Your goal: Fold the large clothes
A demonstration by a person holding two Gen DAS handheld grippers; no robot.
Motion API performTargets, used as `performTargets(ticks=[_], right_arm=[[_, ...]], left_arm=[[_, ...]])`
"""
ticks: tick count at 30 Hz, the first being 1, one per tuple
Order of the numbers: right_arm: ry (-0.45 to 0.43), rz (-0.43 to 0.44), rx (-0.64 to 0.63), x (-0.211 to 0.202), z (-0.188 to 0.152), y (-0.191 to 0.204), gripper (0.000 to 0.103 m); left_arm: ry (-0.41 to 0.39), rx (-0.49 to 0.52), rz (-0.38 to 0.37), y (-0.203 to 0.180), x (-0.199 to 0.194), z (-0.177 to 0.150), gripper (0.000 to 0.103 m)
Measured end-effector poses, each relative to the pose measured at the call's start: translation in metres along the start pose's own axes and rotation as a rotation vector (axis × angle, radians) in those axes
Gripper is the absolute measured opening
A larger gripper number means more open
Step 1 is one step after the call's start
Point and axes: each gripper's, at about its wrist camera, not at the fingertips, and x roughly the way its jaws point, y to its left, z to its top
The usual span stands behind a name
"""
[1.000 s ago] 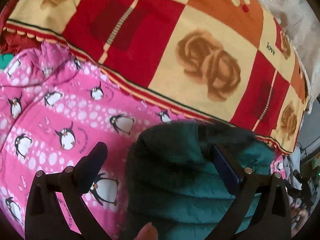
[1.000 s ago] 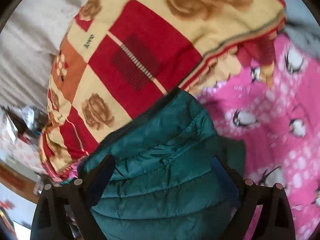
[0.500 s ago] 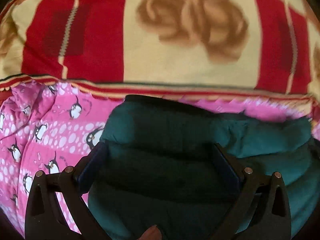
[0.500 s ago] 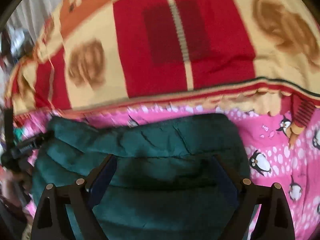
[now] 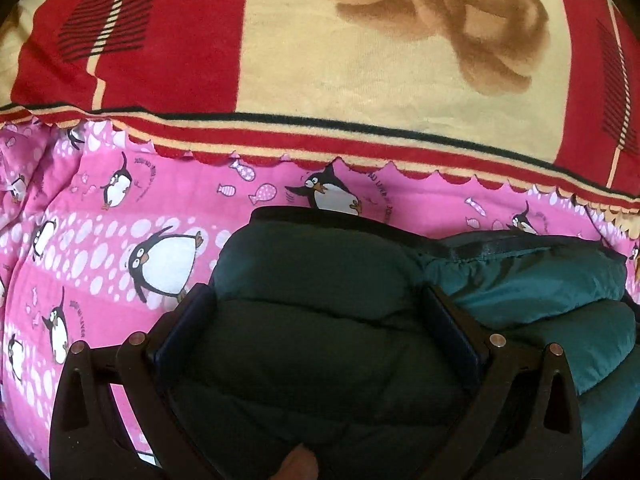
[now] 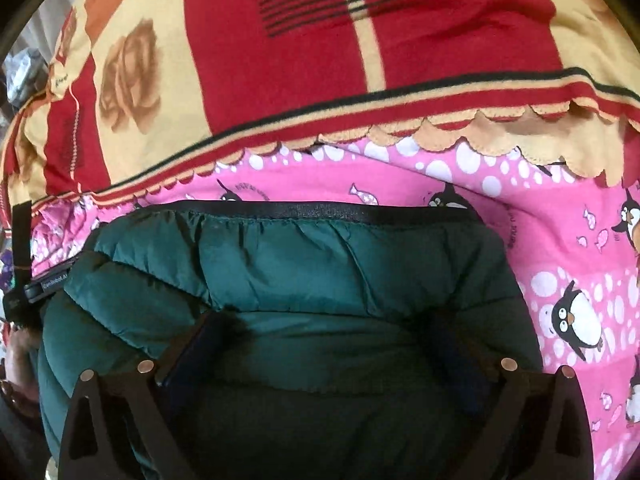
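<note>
2 grippers: both over the same dark green puffer jacket [image 5: 320, 320], each with its fingers spread wide.
Left gripper [image 5: 318, 312]: jaws well apart, straddling a padded bulge of the jacket; the blue pads [image 5: 182, 332] sit against the fabric on either side, nothing pinched between them.
Right gripper [image 6: 320, 344]: jaws equally wide, fingers [image 6: 188, 352] pressed down into the quilted fabric, which puffs up around them; no clamp on it.
Jacket [image 6: 320, 272]: bundled in a thick heap on the pink penguin-print sheet [image 5: 120, 240], its black-trimmed edge [image 6: 320, 210] turned toward the blanket.
Blanket [image 5: 320, 80]: red and cream with brown roses, lying beyond the jacket, its scalloped border overlapping the pink sheet.
Sheet, right wrist view [image 6: 560, 260]: bare to the right of the heap.
Fingertip [image 5: 300, 468]: a bit of skin shows at the bottom edge of the left wrist view, touching the jacket.
Left edge, right wrist view: the other gripper's black frame [image 6: 24, 272] beside the heap.
</note>
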Motion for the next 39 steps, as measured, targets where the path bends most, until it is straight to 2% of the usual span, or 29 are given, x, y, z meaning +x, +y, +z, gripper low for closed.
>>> performTargets(ticks=[2,4,7,9,12,16,18,20,21,23,28,31,33,35,37,39], right_arm=[[0.002,-0.021,-0.013,-0.006,0.001,0.004,0.102],[-0.009,-0.076,-0.043,-0.023,0.001,0.013,0.092],[-0.079,-0.055,-0.075,-0.068,-0.007,0.026,0.087],[-0.162,-0.031,-0.065,-0.109,-0.020,0.035,0.087],[-0.216,-0.019,-0.057,-0.145,-0.047,0.051,0.087],[-0.240,-0.028,-0.096,-0.161,-0.098,0.086,0.087],[-0.250,-0.055,-0.095,-0.151,-0.123,0.096,0.087],[-0.185,-0.098,-0.082,-0.120,-0.136,0.095,0.090],[-0.178,-0.100,-0.071,-0.107,-0.140,0.094,0.096],[-0.229,-0.102,-0.079,-0.100,-0.147,0.090,0.102],[-0.265,-0.111,-0.088,-0.099,-0.152,0.089,0.102],[-0.240,-0.104,-0.099,-0.106,-0.147,0.090,0.100],[-0.247,-0.077,-0.091,-0.127,-0.145,0.084,0.090],[-0.294,-0.056,-0.072,-0.151,-0.151,0.068,0.090],[-0.328,-0.048,-0.052,-0.174,-0.161,0.043,0.090],[-0.306,0.001,-0.035,-0.182,-0.176,0.014,0.090]], left_arm=[[0.003,-0.006,-0.012,0.004,-0.012,0.002,0.103],[-0.045,-0.008,-0.027,0.008,-0.034,0.005,0.103],[-0.134,-0.011,-0.049,0.019,-0.083,-0.006,0.103],[-0.155,-0.017,-0.094,0.021,-0.111,-0.022,0.103],[-0.170,0.003,-0.181,0.007,-0.141,-0.061,0.103],[-0.118,0.032,-0.207,-0.033,-0.137,-0.110,0.103],[-0.162,0.089,-0.131,-0.048,-0.130,-0.132,0.103],[-0.209,0.100,-0.122,-0.052,-0.125,-0.139,0.103],[-0.216,0.096,-0.128,-0.051,-0.124,-0.139,0.103],[-0.213,0.089,-0.133,-0.050,-0.124,-0.140,0.103],[-0.220,0.061,-0.169,-0.043,-0.122,-0.142,0.103],[-0.187,0.095,-0.177,-0.041,-0.130,-0.141,0.103],[-0.206,0.101,-0.232,-0.027,-0.151,-0.141,0.103],[-0.240,0.108,-0.257,-0.006,-0.166,-0.143,0.103],[-0.250,0.135,-0.236,0.024,-0.171,-0.148,0.103],[-0.223,0.160,-0.213,0.051,-0.163,-0.157,0.103]])
